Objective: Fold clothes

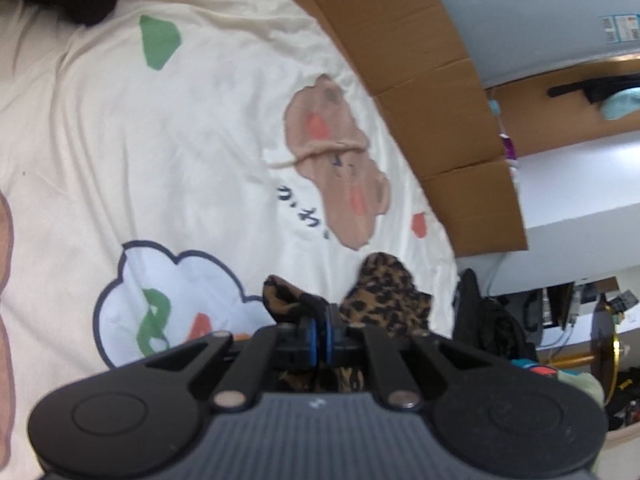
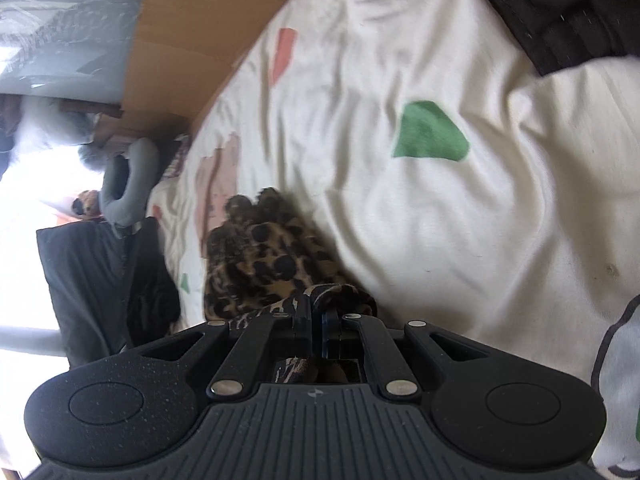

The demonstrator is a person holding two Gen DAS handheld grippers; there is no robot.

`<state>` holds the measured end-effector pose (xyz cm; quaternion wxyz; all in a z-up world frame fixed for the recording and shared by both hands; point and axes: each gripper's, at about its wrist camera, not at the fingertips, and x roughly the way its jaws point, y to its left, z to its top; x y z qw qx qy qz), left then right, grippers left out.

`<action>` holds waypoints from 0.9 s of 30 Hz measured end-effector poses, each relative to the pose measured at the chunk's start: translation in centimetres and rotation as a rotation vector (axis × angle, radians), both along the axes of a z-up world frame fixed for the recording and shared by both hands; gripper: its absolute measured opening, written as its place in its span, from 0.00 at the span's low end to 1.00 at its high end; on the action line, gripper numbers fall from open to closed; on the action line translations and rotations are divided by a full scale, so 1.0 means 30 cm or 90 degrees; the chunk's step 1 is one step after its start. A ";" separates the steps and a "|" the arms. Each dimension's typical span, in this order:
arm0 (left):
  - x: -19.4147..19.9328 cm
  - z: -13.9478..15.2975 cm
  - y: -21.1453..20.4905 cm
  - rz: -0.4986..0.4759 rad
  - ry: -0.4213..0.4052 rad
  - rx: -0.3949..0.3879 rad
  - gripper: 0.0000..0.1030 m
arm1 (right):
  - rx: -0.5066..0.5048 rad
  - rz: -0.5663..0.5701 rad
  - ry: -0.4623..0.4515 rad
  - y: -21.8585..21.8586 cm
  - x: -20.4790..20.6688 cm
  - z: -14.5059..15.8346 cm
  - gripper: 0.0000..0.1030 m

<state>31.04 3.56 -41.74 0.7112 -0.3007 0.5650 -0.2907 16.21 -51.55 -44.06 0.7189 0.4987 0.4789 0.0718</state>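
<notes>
Left gripper (image 1: pixel 320 330): black housing nearest the lens, blue pads drawn together and clenched on a bunch of the leopard-print garment (image 1: pixel 384 296), which puffs out to either side of the jaws and also shows beneath them through the housing gap.

Right gripper (image 2: pixel 316 316): same make, jaws likewise pinched tight on a fold of the leopard-print garment (image 2: pixel 264 256); the bulk of the cloth hangs ahead and to the left of the tips.

Bedspread (image 1: pixel 180 140): cream, printed with cartoon shapes, spread out ahead of and below both sets of jaws. Whether the garment touches it cannot be told.

Cardboard (image 1: pixel 420 92): flattened box, well beyond the left jaws and to their right (edge of the bed).

Dark clothing (image 2: pixel 568 8): far ahead of the right jaws, upper right.

Step in hand, as judged: garment gripped at two points and carried over the bedspread, for laying out or a fold.

Next move calls for: lowering both grips evenly, keeping the cloth taut between them, so it lands flat before either grip lets go.
</notes>
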 end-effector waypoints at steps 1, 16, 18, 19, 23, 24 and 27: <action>0.005 -0.014 -0.003 0.004 0.005 0.004 0.04 | -0.002 -0.002 0.003 0.000 0.005 -0.008 0.03; -0.039 0.026 0.010 0.004 0.008 0.024 0.57 | 0.034 0.017 -0.043 0.007 -0.008 0.072 0.53; -0.058 0.032 0.015 0.001 0.006 0.034 0.58 | 0.024 0.029 -0.043 0.022 -0.016 0.085 0.53; -0.070 0.033 0.013 -0.001 0.006 0.037 0.59 | 0.021 0.035 -0.045 0.030 -0.022 0.090 0.53; -0.123 0.018 -0.007 -0.012 0.018 0.040 0.59 | 0.016 0.052 -0.047 0.070 -0.035 0.091 0.53; -0.134 0.010 -0.016 -0.016 0.023 0.039 0.59 | 0.017 0.054 -0.046 0.080 -0.036 0.088 0.53; -0.159 -0.020 -0.062 -0.036 0.039 0.029 0.59 | 0.021 0.059 -0.041 0.108 -0.029 0.075 0.53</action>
